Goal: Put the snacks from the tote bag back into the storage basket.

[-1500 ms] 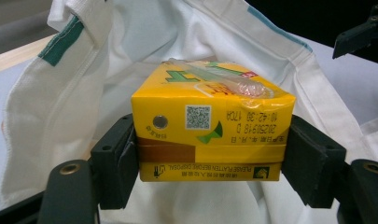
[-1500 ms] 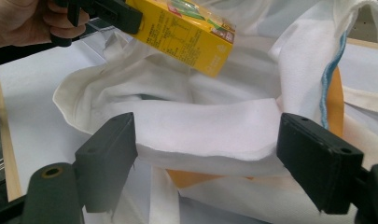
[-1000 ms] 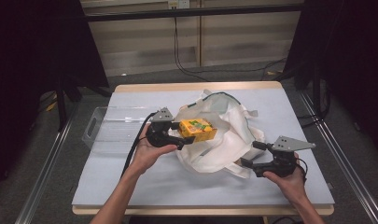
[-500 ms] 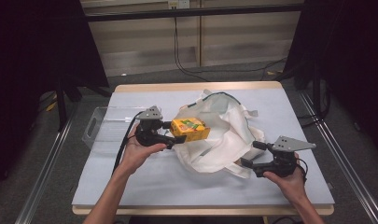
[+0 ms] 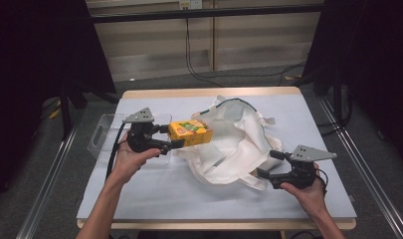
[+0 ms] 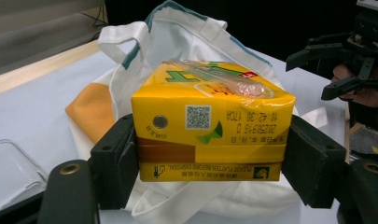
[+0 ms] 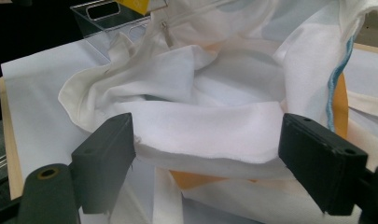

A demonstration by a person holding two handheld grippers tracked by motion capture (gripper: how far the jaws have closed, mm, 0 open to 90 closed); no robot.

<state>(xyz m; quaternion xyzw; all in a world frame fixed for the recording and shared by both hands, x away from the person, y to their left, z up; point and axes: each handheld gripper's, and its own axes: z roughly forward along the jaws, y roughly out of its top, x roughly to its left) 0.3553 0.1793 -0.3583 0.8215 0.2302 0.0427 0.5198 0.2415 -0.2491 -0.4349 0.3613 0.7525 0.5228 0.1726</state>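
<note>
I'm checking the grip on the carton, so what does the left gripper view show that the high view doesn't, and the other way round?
The left gripper view alone gives the yellow carton close up: both jaws press its sides, and its QR code, date print and wrapped straw are readable. The high view alone gives the layout: the left gripper holds the carton at the left edge of the white bag, beside a clear tray, with both forearms coming in. Both show the carton, the bag and the right gripper, which is open.

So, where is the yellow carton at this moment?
In the high view, the yellow carton is left of centre, clamped in the left gripper, beside the white bag.
</note>
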